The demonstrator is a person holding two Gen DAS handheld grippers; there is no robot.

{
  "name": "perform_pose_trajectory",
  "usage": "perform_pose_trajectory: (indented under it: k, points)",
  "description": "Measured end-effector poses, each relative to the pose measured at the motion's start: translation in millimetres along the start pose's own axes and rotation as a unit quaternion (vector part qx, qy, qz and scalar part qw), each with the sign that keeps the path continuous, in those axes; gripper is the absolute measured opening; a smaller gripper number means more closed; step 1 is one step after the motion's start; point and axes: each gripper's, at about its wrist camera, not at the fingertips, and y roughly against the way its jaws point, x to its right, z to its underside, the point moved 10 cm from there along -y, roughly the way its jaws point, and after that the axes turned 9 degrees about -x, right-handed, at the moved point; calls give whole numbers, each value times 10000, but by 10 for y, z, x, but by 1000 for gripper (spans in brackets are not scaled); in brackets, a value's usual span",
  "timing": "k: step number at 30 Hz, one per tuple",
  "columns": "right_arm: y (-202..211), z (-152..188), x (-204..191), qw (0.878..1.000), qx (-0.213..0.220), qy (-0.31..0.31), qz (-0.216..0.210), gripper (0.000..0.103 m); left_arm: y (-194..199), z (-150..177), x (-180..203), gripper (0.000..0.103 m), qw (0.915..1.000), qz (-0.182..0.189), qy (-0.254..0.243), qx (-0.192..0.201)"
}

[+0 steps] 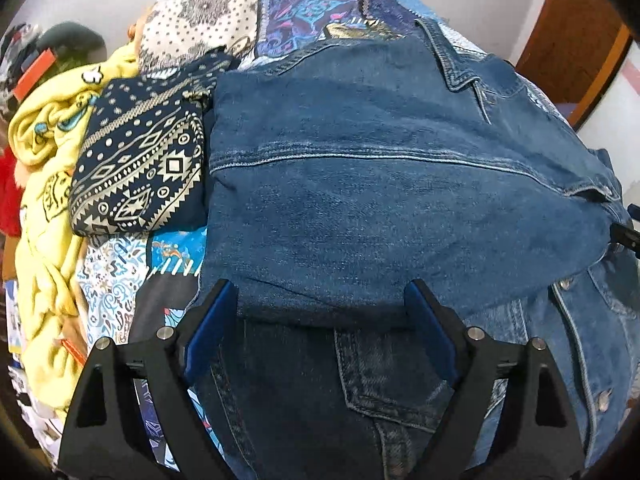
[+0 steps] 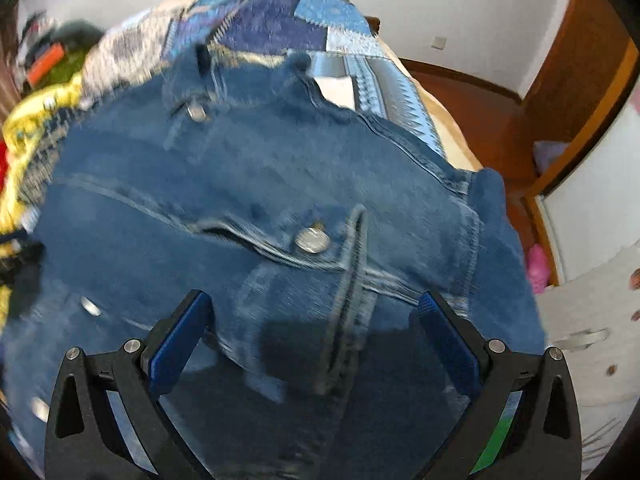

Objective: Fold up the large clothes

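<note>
A blue denim jacket [image 1: 380, 184] lies spread on the bed, with one panel folded over and its collar at the upper right. My left gripper [image 1: 320, 292] hovers over the near edge of that folded panel, open wide; the denim lies below its blue pads [image 1: 208, 340] and is not pinched. The right wrist view is blurred by motion. It shows the same jacket [image 2: 240, 184] with a metal snap button [image 2: 312, 240] and a seam strap. My right gripper [image 2: 314, 300] is open above the denim and grips nothing.
A folded navy cloth with a cream pattern [image 1: 140, 168] lies left of the jacket, and a crumpled yellow garment [image 1: 44, 184] lies beyond it. Under everything is a patchwork bedcover [image 1: 312, 4]. Wooden trim [image 2: 576, 80] and floor lie past the bed's right edge.
</note>
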Motion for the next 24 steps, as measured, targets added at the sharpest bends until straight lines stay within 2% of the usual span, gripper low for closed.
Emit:
perform_pose_trajectory:
  k: [2, 4, 10, 14, 17, 20, 24]
  points:
    - [9, 106, 80, 9996, -23, 166, 243, 103, -4, 13, 6, 89, 9999, -84, -61, 59]
    - [38, 206, 134, 9997, -53, 165, 178, 103, -4, 31, 4, 89, 9999, -108, -52, 86]
    - [355, 454, 490, 9982, 221, -558, -37, 103, 103, 47, 30, 88, 9998, -155, 119, 67]
    - [576, 578, 913, 9939, 460, -982, 219, 103, 307, -5, 124, 88, 9993, -115, 184, 299]
    - [592, 658, 1220, 9893, 448, -1366, 266, 103, 455, -35, 241, 88, 9987, -34, 186, 480]
    - [516, 795, 1509, 9811, 298, -1911, -50, 103, 554, -38, 392, 88, 9982, 86, 127, 575]
    - [355, 922, 1736, 9590, 157, -2647, -1000, 103, 637, -11, 604, 88, 9977, 307, 47, 597]
